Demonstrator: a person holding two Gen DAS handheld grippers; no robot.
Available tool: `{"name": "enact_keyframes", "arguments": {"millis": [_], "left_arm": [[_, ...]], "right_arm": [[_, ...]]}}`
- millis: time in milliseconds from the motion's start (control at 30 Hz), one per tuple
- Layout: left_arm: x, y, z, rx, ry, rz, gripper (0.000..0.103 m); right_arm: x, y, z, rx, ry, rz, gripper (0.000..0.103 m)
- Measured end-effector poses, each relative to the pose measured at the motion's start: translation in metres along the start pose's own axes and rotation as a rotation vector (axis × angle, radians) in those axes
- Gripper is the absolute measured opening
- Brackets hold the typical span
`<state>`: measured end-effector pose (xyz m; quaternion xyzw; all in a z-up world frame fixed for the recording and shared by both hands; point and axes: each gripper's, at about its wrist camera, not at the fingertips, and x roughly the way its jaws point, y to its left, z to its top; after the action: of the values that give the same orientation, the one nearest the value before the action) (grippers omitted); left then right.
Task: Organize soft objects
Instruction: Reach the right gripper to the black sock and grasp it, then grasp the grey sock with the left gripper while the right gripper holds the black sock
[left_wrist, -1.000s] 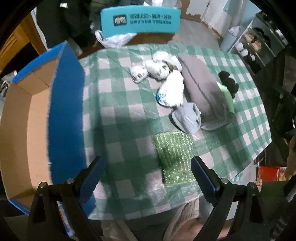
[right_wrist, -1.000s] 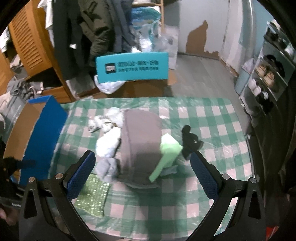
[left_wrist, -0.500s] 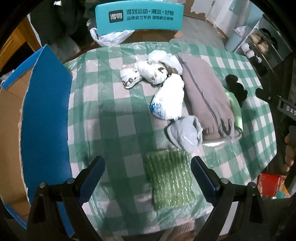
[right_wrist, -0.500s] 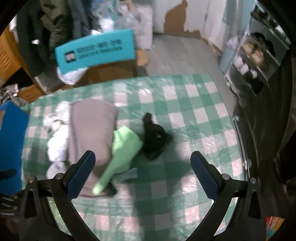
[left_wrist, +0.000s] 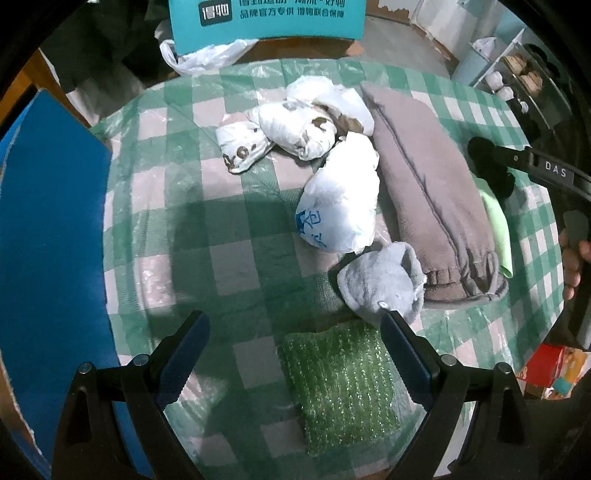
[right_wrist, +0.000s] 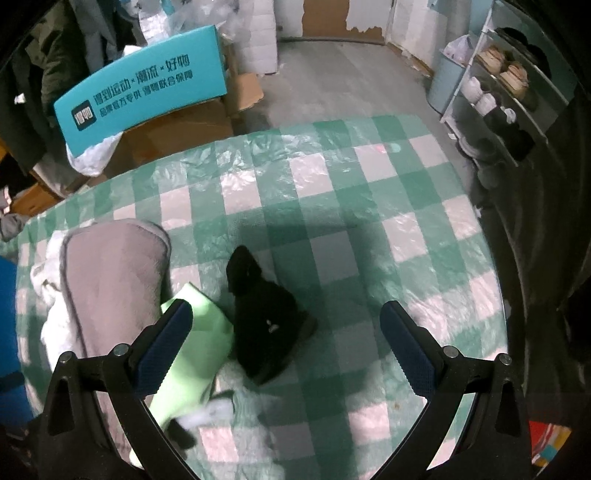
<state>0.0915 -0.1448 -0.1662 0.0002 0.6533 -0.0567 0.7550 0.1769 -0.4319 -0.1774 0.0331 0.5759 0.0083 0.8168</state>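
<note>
Soft things lie on a green checked table (left_wrist: 229, 266). In the left wrist view: a sparkly green cloth (left_wrist: 340, 384), a grey-blue sock (left_wrist: 380, 280), a white bag with blue print (left_wrist: 340, 206), white spotted bundles (left_wrist: 295, 125), a folded grey-brown cloth (left_wrist: 432, 184). My left gripper (left_wrist: 295, 354) is open and empty above the green cloth's left edge. In the right wrist view my right gripper (right_wrist: 286, 343) is open and empty above a black sock (right_wrist: 266, 314), beside a light green cloth (right_wrist: 192, 350) and the grey-brown cloth (right_wrist: 110, 280).
A blue cardboard box (left_wrist: 48, 240) stands along the table's left side. A teal sign on a carton (right_wrist: 140, 92) stands behind the table. Shelves with shoes (right_wrist: 495, 85) stand at the right. The right gripper's body (left_wrist: 550, 173) shows in the left wrist view.
Both grippers have moved forward and lower over the table. The right one swung right, from the grey cloth to the black sock. Nothing was picked up.
</note>
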Motion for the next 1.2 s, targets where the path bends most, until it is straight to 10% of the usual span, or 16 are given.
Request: {"name": "enact_keyframes", "arguments": {"millis": [200, 567, 967, 1200], "left_arm": [[0.006, 0.001, 0.010, -0.005, 0.012, -0.017, 0.095], [0.012, -0.019, 0.019, 0.009, 0.034, -0.062, 0.095], [0.020, -0.041, 0.021, 0.024, 0.021, -0.069, 0.095], [0.023, -0.049, 0.022, 0.043, 0.004, -0.148, 0.052]], "right_arm": [[0.016, 0.002, 0.003, -0.006, 0.019, -0.013, 0.096], [0.024, 0.002, -0.007, -0.032, 0.075, -0.020, 0.043], [-0.001, 0.006, -0.015, -0.033, 0.057, 0.035, 0.040], [-0.024, 0.019, -0.026, -0.057, 0.043, 0.054, 0.040]]}}
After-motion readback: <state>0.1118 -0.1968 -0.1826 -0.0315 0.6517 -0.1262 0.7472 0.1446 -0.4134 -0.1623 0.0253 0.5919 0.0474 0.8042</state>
